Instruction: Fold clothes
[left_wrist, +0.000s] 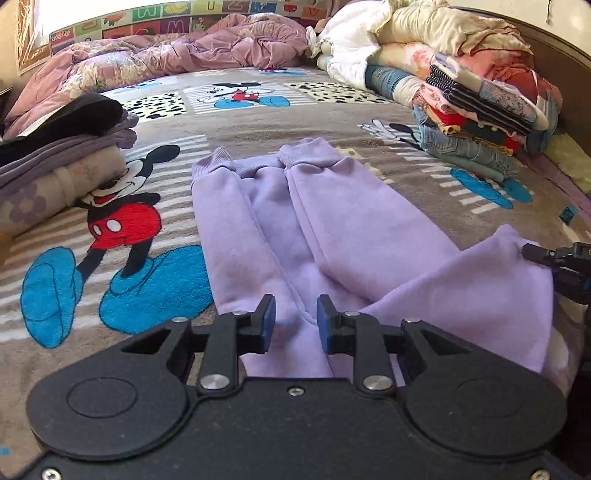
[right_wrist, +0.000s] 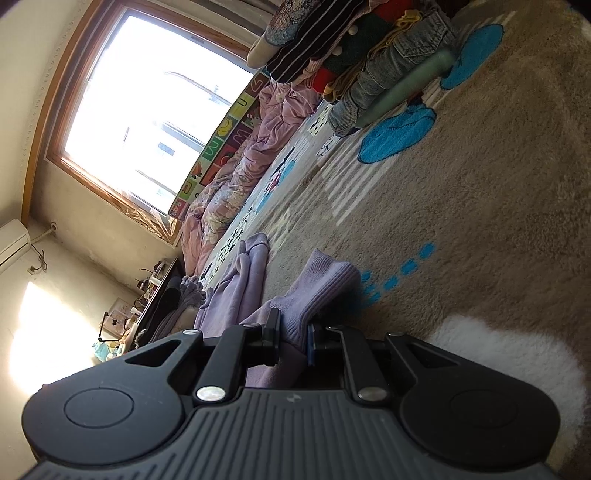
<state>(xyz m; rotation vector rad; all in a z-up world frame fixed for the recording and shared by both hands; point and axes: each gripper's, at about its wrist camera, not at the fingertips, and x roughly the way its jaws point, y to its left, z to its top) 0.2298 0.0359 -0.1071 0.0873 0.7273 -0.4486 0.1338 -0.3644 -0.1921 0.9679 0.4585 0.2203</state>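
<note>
Lilac sweatpants (left_wrist: 314, 221) lie flat on the cartoon-mouse blanket (left_wrist: 406, 177), their ribbed cuffs (left_wrist: 295, 155) pointing away from me. The near right part is folded over toward the middle. My left gripper (left_wrist: 295, 317) hovers over the near end of the pants, open, with a gap between its blue pads and no fabric pinched. My right gripper (left_wrist: 532, 254) comes in from the right edge and holds the folded-over part. In the right wrist view, the right gripper (right_wrist: 293, 332) is shut on the ribbed lilac edge (right_wrist: 325, 280) of the pants.
A tall stack of folded clothes (left_wrist: 480, 110) stands at the right, with bundled bedding (left_wrist: 406, 37) behind it. A smaller folded pile (left_wrist: 55, 158) sits at the left. A crumpled pink quilt (left_wrist: 147, 62) runs along the far edge. A window (right_wrist: 147, 110) is beyond.
</note>
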